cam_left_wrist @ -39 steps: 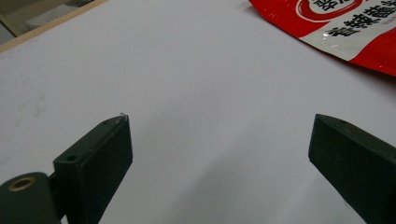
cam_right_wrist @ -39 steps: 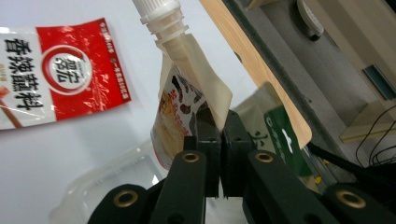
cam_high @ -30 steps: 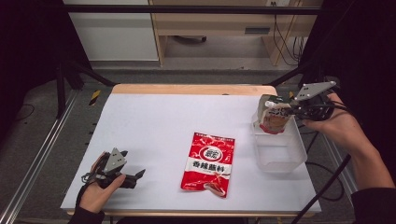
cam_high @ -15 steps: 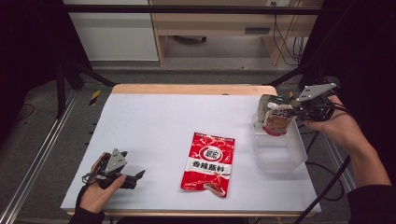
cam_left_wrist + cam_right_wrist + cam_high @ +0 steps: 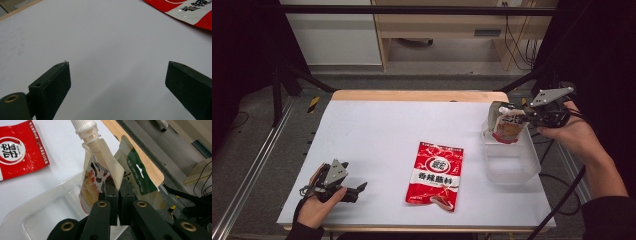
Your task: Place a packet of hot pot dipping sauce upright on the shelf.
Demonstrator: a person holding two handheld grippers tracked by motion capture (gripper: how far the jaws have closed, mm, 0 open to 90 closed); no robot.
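Note:
My right gripper (image 5: 522,116) hangs over the far end of a clear plastic container (image 5: 512,170) at the table's right edge. It is shut on a white spouted pouch (image 5: 507,129) with brown and orange print. In the right gripper view the jaws pinch the pouch's (image 5: 96,180) side seam, spout up, at the gripper (image 5: 118,188). A green pouch (image 5: 136,171) stands just behind it. A red snack bag (image 5: 436,172) lies flat mid-table. My left gripper (image 5: 358,190) rests near the front left corner, open (image 5: 117,75), nothing between its jaws.
The clear container (image 5: 35,220) looks empty below the held pouch. The red bag's corner (image 5: 190,10) lies beyond my left gripper, well apart from it. A wooden strip (image 5: 417,95) edges the far side of the white table; cables hang off to the right.

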